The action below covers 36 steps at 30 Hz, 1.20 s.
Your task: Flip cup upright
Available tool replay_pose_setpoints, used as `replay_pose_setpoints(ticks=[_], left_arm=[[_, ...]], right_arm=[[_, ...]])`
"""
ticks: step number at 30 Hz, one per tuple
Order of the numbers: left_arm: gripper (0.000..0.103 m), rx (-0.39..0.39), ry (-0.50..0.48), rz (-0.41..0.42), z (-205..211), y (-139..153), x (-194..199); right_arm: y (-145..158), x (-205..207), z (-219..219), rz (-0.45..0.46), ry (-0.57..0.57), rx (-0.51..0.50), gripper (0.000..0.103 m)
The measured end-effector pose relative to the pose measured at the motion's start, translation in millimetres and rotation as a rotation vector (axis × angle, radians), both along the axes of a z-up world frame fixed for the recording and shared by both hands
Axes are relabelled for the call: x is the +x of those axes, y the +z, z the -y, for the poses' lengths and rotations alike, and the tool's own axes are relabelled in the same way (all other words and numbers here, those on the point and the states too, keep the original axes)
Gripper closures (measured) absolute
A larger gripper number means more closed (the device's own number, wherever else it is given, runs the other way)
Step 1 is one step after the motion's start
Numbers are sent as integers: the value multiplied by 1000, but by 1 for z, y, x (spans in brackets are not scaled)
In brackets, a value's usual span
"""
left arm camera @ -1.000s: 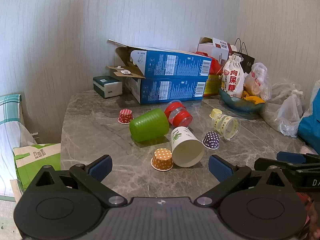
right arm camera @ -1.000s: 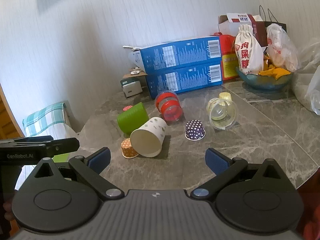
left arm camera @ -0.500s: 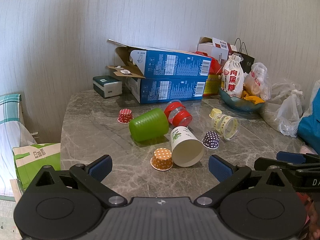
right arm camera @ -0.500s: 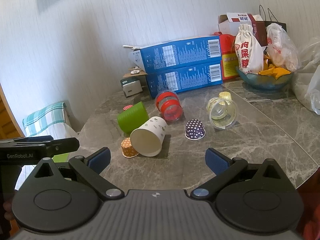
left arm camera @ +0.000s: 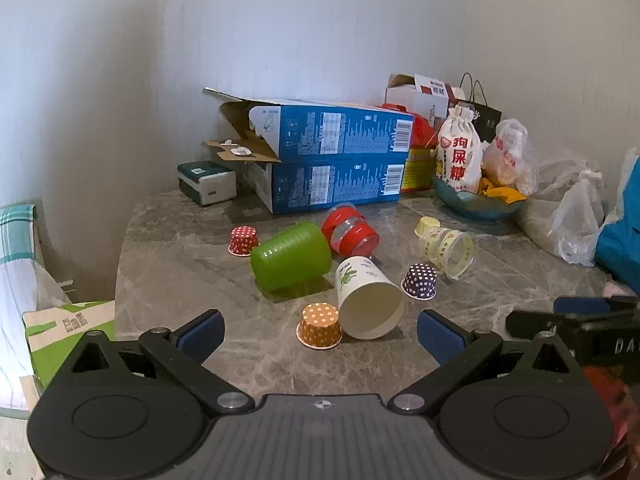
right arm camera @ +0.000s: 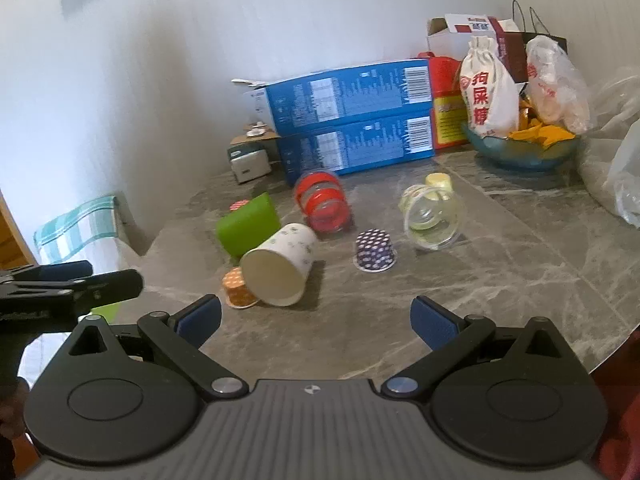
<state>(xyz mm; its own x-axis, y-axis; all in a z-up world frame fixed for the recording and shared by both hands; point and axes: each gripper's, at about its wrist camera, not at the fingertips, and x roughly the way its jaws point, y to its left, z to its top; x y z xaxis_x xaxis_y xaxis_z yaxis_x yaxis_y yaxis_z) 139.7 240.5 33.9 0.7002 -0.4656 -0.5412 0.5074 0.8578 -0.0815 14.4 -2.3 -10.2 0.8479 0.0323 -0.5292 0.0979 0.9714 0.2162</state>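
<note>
- My left fingers [left arm camera: 320, 332] spread wide, holding nothing — right fingers [right arm camera: 316, 320] the same.
- The white paper cup [left arm camera: 366, 302] lies on its side on the worktop [left arm camera: 168, 264], mouth toward me, touching the orange dotted cup [left arm camera: 320, 326], just beside the green cup [left arm camera: 291, 255].

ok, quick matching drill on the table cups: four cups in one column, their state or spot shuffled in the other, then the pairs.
Cups:
1. green cup
2. white paper cup
3. purple dotted cup
4. clear cup

States:
A. upside down, between two tipped cups
B. on its side, mouth facing the camera, touching the orange dotted cup
C. on its side, closed base toward the left wrist camera
D. on its side, see-through, yellow print

Pairs: 1-C, 2-B, 3-A, 4-D
</note>
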Motion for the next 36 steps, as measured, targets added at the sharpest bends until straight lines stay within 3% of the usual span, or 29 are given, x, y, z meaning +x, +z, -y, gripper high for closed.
replay_pose_setpoints(ticks=[9,15,17,18,20,21,25,29,36], left_arm=[[0,-31,-48,-99,4,-11,27],[0,-22,-42,-103,4,-14,41],[0,-25,-47,-109,2,-16,45],[0,-28,-50,-112,1,-18,47],[0,-28,-54,-118,-1,-20,50],[0,-28,-53,-120,-2,-21,51],[0,-26,-48,-122,-7,-25,56],[0,-26,-34,-126,-12,-31,61],[0,-22,-47,-145,-5,-38,69]], right_arm=[[11,41,25,-77,11,-28,1],[29,93,36,-158,117,63,1],[36,111,33,-175,129,43,2],[39,120,33,-182,124,18,4],[46,141,37,-205,135,-28,20],[49,154,43,-219,131,-48,20],[39,213,69,-383,97,-166,20],[12,256,97,-575,116,-150,21],[-15,273,107,-725,204,-172,22]])
